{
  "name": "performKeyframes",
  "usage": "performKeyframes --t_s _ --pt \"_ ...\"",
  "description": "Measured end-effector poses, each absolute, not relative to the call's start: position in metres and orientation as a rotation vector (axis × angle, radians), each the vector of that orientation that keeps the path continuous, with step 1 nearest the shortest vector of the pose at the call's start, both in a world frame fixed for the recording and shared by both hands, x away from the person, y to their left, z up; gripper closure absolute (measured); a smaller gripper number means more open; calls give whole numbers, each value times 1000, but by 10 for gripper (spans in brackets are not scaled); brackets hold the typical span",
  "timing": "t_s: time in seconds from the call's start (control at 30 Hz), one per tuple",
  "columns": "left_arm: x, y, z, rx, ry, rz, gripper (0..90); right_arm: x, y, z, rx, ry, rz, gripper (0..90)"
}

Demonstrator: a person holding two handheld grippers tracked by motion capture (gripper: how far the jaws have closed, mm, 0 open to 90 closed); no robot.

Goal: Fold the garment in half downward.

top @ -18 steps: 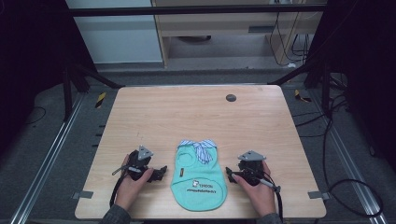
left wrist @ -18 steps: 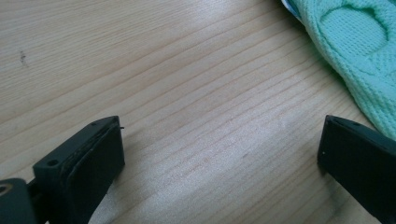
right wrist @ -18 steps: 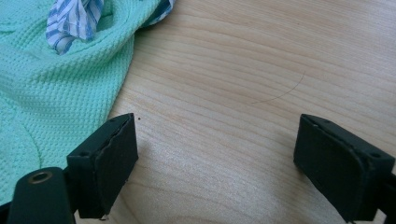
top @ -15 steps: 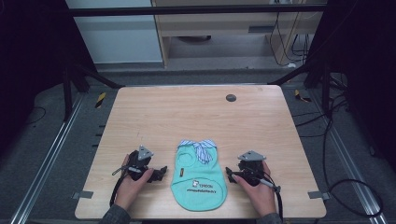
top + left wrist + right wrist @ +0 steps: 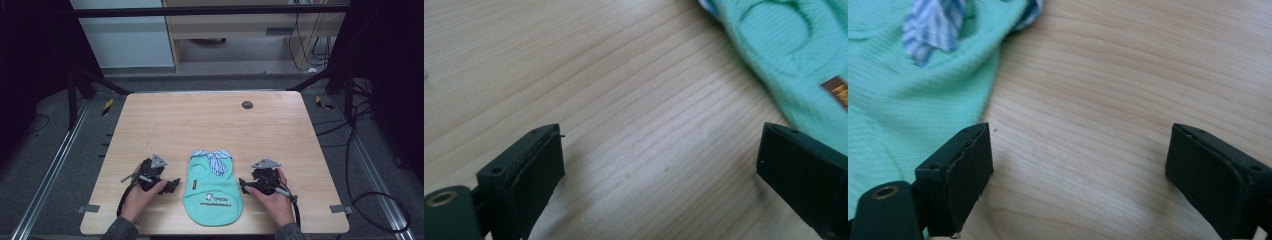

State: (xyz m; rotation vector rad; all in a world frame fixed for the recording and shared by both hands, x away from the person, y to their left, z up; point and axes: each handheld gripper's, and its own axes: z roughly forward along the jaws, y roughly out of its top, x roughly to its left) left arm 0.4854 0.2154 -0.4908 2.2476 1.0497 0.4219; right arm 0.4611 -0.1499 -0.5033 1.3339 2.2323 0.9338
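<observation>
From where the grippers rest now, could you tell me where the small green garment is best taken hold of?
Probably by its two side edges. The green garment lies flat between the open left gripper and right gripper, so each could slide in sideways, one finger under the hem. The striped collar is bunched and less tidy to grip.

Garment [image 5: 212,185] between claws, on table [image 5: 200,120]
</observation>
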Motion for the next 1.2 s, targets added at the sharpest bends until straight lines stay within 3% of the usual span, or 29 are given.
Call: performKeyframes --t_s 0.27,0.57,0.8,1.2 --pt "519 198 -458 2256 1000 335 132 495 -134 -465 1218 2343 832 382" --pt "555 176 -445 2261 1009 299 370 532 -115 -452 1194 2389 864 662" --pt "576 156 -450 2296 1016 281 458 555 -100 -454 1233 2419 888 688" --pt "583 143 -470 2380 1020 263 513 574 -78 -473 1218 2466 818 592"
